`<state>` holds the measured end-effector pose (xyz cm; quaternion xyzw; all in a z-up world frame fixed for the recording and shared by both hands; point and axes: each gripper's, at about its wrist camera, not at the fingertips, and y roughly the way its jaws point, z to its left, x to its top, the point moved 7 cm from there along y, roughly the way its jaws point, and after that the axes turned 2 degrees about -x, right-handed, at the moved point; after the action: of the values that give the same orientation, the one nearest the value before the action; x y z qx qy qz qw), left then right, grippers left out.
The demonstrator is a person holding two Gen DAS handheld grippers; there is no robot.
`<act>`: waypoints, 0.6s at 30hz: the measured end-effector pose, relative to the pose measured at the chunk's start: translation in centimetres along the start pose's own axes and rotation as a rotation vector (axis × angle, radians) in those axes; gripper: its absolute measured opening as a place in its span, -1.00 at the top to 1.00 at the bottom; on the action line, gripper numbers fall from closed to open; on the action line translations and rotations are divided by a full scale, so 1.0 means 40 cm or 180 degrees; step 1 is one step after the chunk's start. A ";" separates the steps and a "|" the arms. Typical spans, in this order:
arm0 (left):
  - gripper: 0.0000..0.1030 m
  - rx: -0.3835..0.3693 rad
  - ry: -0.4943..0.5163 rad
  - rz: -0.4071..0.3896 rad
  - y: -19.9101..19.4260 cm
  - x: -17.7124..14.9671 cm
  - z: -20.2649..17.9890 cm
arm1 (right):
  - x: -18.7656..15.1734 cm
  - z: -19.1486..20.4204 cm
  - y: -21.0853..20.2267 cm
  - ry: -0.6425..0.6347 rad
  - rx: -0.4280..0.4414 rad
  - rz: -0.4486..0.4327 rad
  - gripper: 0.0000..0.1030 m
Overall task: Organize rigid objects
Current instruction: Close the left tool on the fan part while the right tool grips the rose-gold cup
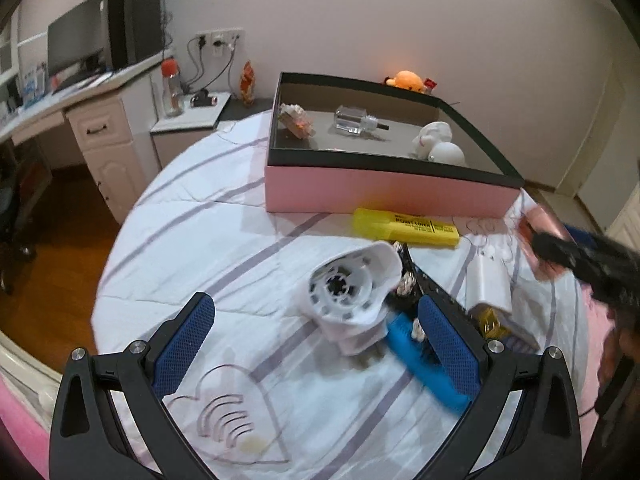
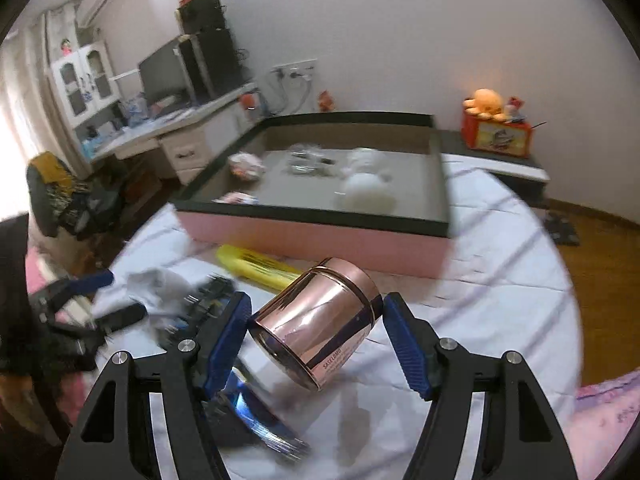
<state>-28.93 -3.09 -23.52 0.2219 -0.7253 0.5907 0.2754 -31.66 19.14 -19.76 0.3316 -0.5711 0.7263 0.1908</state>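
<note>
A pink box with a black rim [image 1: 384, 190] stands at the far side of the bed and holds a clear bottle [image 1: 358, 121], a white rabbit figure [image 1: 436, 142] and a small toy [image 1: 296, 120]. My left gripper [image 1: 314, 304] hangs open over a white plastic funnel-shaped part [image 1: 352, 288], with a blue piece [image 1: 424, 364] by its right finger. A yellow box [image 1: 404, 226] lies in front of the pink box. My right gripper [image 2: 316, 304] is shut on a rose-gold tin [image 2: 320, 320], which is tilted and lifted off the sheet. The tin [image 1: 540, 224] shows blurred at the right of the left wrist view.
The striped white sheet [image 1: 200, 216] covers the bed, with its edge and wooden floor [image 1: 60, 264] to the left. A desk with a monitor [image 1: 80, 44] and a bedside table [image 1: 192, 120] stand behind. A shiny blue disc [image 2: 264, 424] lies under the tin. An orange plush [image 2: 484, 102] sits on a red tin.
</note>
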 end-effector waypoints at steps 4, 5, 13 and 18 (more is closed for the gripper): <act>-0.99 0.0004 -0.0073 0.0090 0.045 0.005 -0.014 | -0.044 -0.068 0.003 0.0104 -0.0113 0.0102 -0.35; -0.99 0.0005 -0.0079 0.0097 0.053 0.006 -0.016 | -0.057 -0.082 0.006 0.0127 -0.0137 0.0131 -0.35; -0.80 0.0029 -0.0076 0.0018 0.088 0.025 -0.001 | -0.107 -0.124 0.007 0.0170 -0.0089 0.0184 -0.35; -0.05 -0.0039 0.0027 0.0127 0.083 0.005 0.007 | -0.113 -0.126 0.002 0.0209 -0.0045 0.0144 -0.35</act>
<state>-31.28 -2.70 -25.86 0.2031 -0.7320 0.5925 0.2680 -29.85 24.40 -23.61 0.2932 -0.5771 0.7368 0.1953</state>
